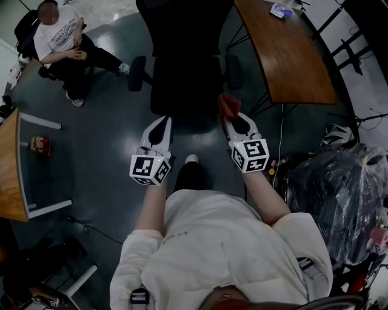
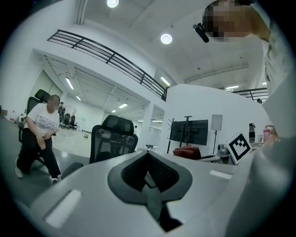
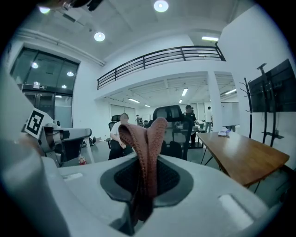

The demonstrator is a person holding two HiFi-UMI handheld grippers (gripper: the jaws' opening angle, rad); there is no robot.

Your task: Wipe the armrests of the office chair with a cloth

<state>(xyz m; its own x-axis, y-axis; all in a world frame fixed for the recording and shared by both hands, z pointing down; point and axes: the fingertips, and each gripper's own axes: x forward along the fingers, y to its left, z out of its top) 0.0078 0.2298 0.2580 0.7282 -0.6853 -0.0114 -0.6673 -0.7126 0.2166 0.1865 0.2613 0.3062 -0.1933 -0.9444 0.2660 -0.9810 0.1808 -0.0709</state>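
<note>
**Cloth pinched in the right gripper, just short of the chair**

A dark, glossy floor [image 1: 109,151] fills most of the head view. A black office chair [image 1: 185,79] stands on it directly ahead of the person holding the grippers, with its seat toward them. Its two padded armrests jut out, one on the left [image 1: 136,73] and one on the right [image 1: 234,71].

A long wooden table [image 1: 285,51] runs along the chair's right side, close to the right armrest. A small pale box [image 1: 280,10] sits at its far end. At lower right a bulky bundle wrapped in clear plastic [image 1: 333,194] crowds that side. A second person [image 1: 60,39] sits on another chair at upper left, well apart. The print on their white T-shirt is too small to read. The edge of a wooden desk [image 1: 9,163] shows at far left, with a small red object [image 1: 40,144] on the floor beside it.

The left gripper [image 1: 162,125] hangs before the seat's front edge, its jaws closed together with nothing between them. The right gripper [image 1: 233,120] is clamped on a reddish-brown cloth [image 1: 228,105]. A fold of the cloth stands up from the jaws near the seat's front right corner, short of the right armrest. Each gripper's cube bears black-and-white square markers and no readable writing.
</note>
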